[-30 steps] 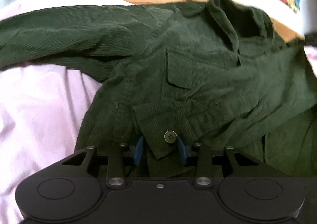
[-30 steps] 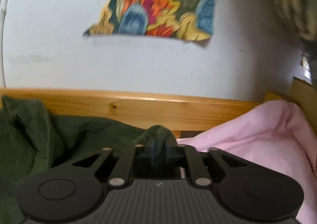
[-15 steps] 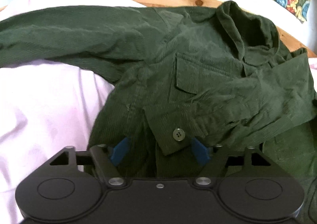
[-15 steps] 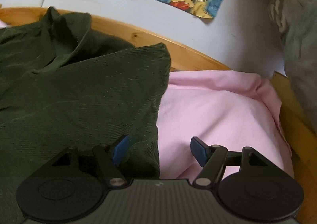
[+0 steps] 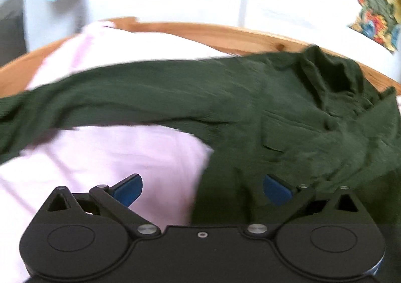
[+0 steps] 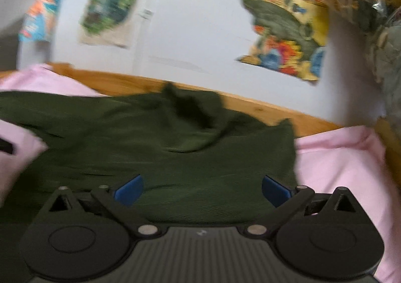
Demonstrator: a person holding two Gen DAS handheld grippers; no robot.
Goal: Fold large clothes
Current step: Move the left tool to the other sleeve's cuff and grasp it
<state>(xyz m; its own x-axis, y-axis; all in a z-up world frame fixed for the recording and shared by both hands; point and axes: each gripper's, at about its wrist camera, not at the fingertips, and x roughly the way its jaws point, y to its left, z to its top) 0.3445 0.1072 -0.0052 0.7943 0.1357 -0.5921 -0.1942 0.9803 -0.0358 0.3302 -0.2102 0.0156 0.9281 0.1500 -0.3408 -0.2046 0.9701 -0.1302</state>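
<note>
A dark green corduroy shirt (image 5: 288, 112) lies on a pink bedsheet (image 5: 100, 157), one long sleeve (image 5: 100, 97) stretched to the left and its collar near the wooden bed frame. My left gripper (image 5: 201, 190) hovers above the shirt's left edge, its jaws opening wide with nothing pinched between the blue pads. In the right wrist view the same shirt (image 6: 163, 147) fills the middle, with the sheet (image 6: 338, 162) at its right. My right gripper (image 6: 201, 190) stands over the cloth, its jaws opening wide too, and grips nothing. Both views are blurred.
A wooden bed frame (image 5: 213, 32) (image 6: 263, 110) runs along the far side against a white wall with colourful posters (image 6: 283, 22). A grey-brown bundle (image 6: 381, 32) hangs at the right edge in the right wrist view.
Both grippers let go of the shirt and spread wide. The left one drew back and up. The right one swung far across, from the shirt's right corner to over its middle.
</note>
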